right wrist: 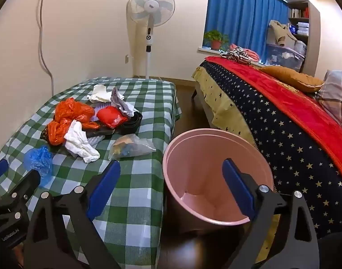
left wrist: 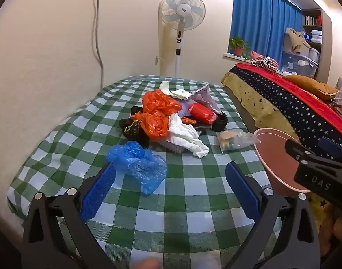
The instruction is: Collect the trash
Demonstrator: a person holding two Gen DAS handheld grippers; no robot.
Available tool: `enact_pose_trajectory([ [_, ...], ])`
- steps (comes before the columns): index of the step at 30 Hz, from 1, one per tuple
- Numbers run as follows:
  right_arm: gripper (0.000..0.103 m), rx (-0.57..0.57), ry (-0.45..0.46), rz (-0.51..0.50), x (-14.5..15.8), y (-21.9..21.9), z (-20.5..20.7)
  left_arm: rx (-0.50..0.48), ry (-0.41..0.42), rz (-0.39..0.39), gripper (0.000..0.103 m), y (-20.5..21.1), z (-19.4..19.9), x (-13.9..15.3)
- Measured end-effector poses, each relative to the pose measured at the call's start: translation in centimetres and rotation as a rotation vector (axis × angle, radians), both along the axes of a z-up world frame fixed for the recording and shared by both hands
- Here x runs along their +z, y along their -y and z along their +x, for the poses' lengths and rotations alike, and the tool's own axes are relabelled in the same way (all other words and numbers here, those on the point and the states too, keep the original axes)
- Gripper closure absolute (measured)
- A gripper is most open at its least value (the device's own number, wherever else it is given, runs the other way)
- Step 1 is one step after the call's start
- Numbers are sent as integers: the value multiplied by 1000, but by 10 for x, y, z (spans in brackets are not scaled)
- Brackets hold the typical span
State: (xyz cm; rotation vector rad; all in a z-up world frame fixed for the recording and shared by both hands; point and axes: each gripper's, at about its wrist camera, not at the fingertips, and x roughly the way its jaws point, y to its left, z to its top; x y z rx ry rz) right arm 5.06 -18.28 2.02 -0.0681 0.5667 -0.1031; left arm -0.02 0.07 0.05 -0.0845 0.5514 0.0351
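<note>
Both tools gape empty: our left tool point(left wrist: 169, 192) faces the blue bag point(left wrist: 138, 165), our right tool point(right wrist: 171, 188) the pink bin point(right wrist: 215, 174), ready for trash.

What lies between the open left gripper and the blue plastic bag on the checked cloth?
Nothing but bare green-and-white checked cloth. In the left wrist view the left gripper is open, and the blue plastic bag lies just ahead, next to its left finger.
</note>
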Motion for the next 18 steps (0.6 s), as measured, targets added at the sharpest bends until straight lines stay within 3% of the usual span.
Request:
enact_pose_trajectory([
  [18,13,7,-2,24,-2,-4,-3,-17,-8,-73,8,-4,1,-2],
])
